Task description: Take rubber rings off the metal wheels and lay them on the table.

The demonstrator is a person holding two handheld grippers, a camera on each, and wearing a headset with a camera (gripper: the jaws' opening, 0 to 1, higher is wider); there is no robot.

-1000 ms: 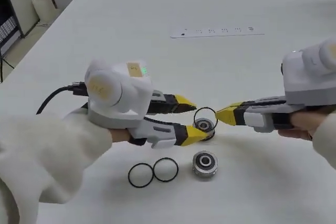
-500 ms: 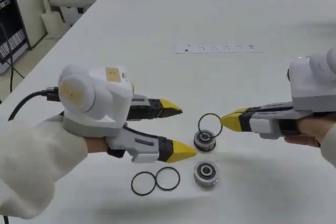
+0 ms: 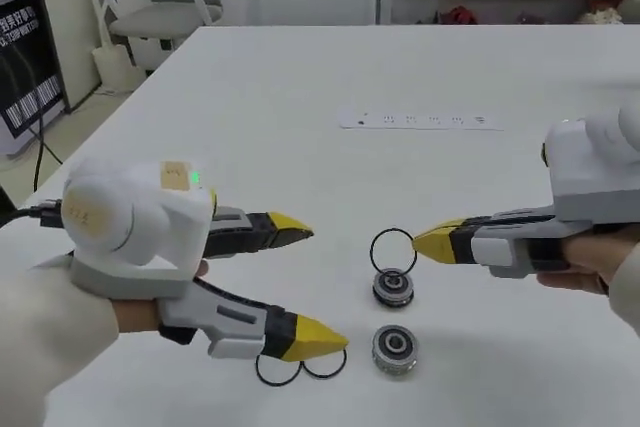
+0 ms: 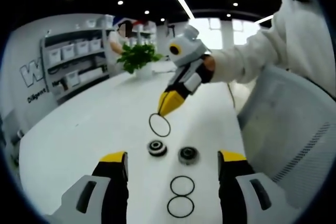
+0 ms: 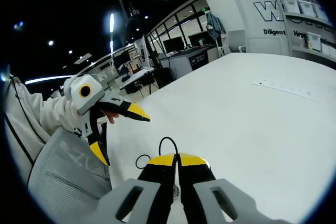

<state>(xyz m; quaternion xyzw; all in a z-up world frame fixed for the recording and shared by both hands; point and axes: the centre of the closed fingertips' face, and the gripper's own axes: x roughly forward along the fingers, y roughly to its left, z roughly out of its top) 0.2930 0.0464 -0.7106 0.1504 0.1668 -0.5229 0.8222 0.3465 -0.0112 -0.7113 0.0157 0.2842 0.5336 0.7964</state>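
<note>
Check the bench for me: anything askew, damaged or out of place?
Nothing stands out. Two black rubber rings lie flat side by side near two silver metal wheels, both sitting flat. A third black ring hangs from the shut right gripper; the left gripper is open and empty.

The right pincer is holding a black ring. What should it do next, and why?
Probably carry the ring over beside the two rings on the table and lower it: the right gripper is shut on it, above the wheel.

Cream fuzzy sleeves (image 3: 40, 347); left claw (image 3: 318, 285) and right claw (image 3: 425, 240) white, grey, yellow-tipped.
</note>
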